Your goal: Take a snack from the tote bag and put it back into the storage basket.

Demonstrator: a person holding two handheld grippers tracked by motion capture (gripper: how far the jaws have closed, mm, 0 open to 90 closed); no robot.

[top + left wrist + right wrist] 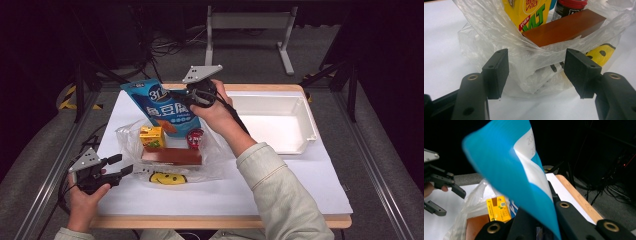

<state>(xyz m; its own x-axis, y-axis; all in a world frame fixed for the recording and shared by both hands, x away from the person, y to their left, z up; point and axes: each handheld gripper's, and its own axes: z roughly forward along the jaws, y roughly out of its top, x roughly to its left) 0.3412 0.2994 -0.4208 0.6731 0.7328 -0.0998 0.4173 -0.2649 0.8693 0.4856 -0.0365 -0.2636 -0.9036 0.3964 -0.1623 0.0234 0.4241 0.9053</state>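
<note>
White board covered the table [280, 190], with dark floor and cables beyond it and a white tray [300, 107] at the far right. Near the front left lay a clear plastic bag [131, 134], its mouth open toward the far side. Inside it sat a yellow carton [151, 136], a brown box [171, 155] lying flat, and a red-capped jar [195, 138]; a yellow smiley print [168, 178] showed on the bag's near edge. The right gripper [186, 96] was held above the bag, its jaws clamped together on the top edge of a blue pouch [161, 104], which hung tilted with its lower end just inside the bag's mouth, behind the carton. In the right gripper view the pouch [509, 170] rose blurred from between the closed jaws. The left gripper [120, 166] rested low at the bag's left end, jaws apart; in the left gripper view crumpled plastic [536, 72] lay between the pads [499, 72], but whether they touched it could not be told.
</note>
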